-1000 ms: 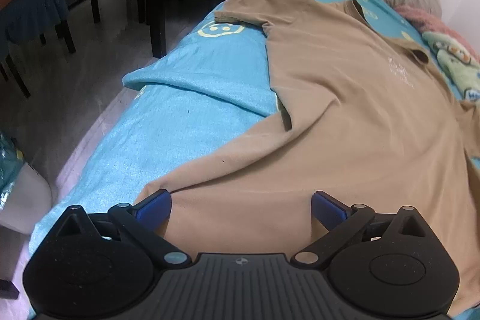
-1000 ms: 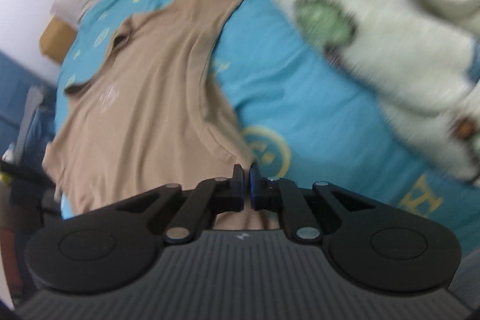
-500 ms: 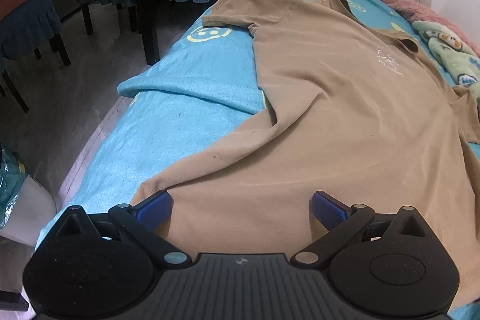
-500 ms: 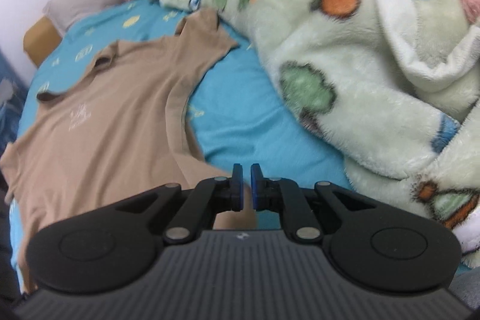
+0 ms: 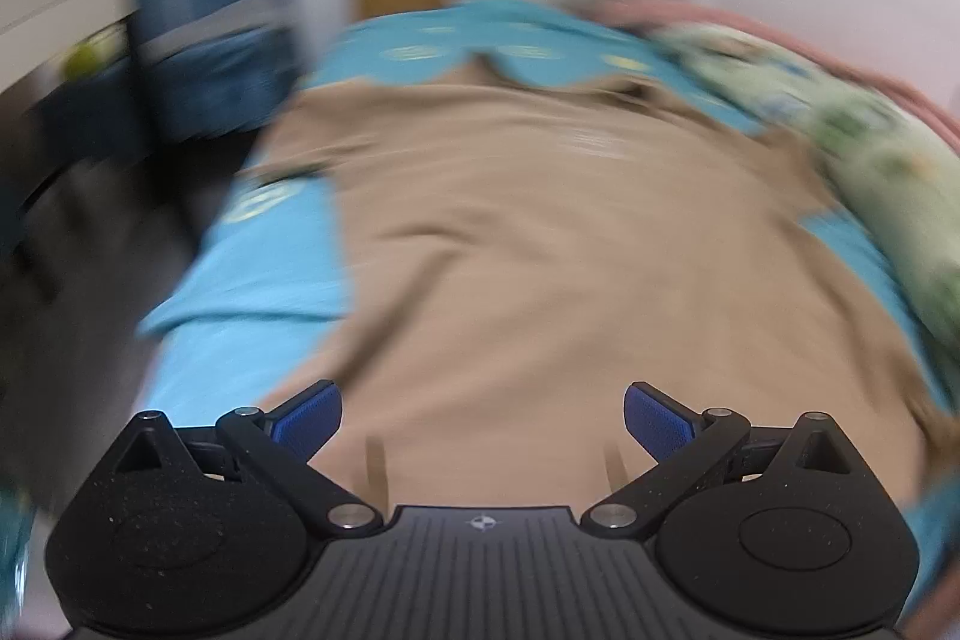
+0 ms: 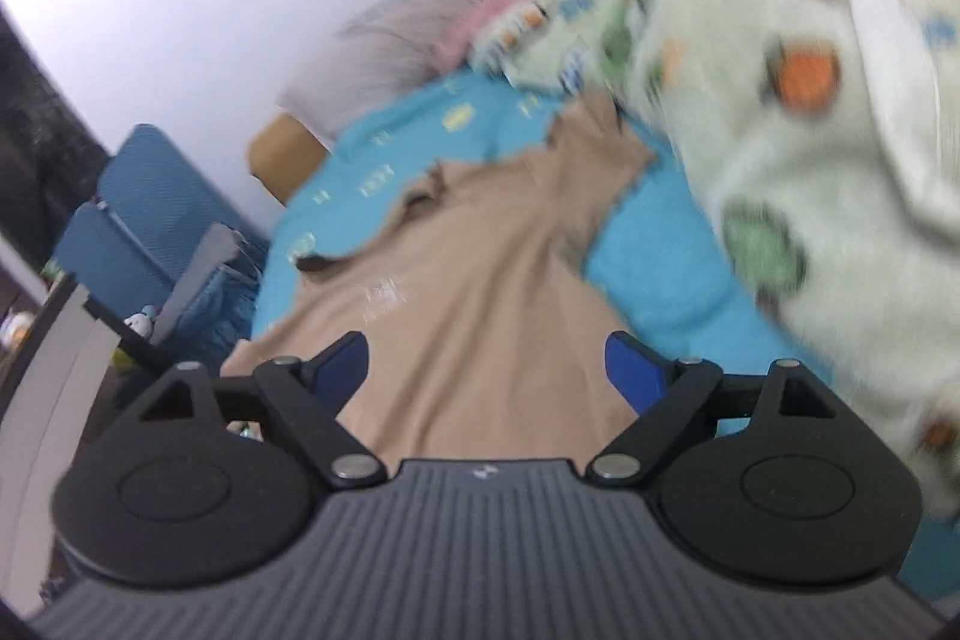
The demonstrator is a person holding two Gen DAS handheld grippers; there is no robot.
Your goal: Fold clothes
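A tan polo shirt lies spread face up on a blue bed sheet, collar at the far end. It also shows in the right wrist view, with a small white chest print. My left gripper is open and empty above the shirt's bottom hem. My right gripper is open and empty above the shirt's lower part. Both views are blurred by motion.
A pale green fleece blanket with cartoon prints lies bunched along the shirt's right side, also in the left wrist view. A grey pillow lies at the bed head. Blue chairs and dark floor lie left of the bed.
My right gripper has opened from shut and swung left over the shirt. My left gripper stayed open and moved right, from the shirt's left corner to over the hem's middle.
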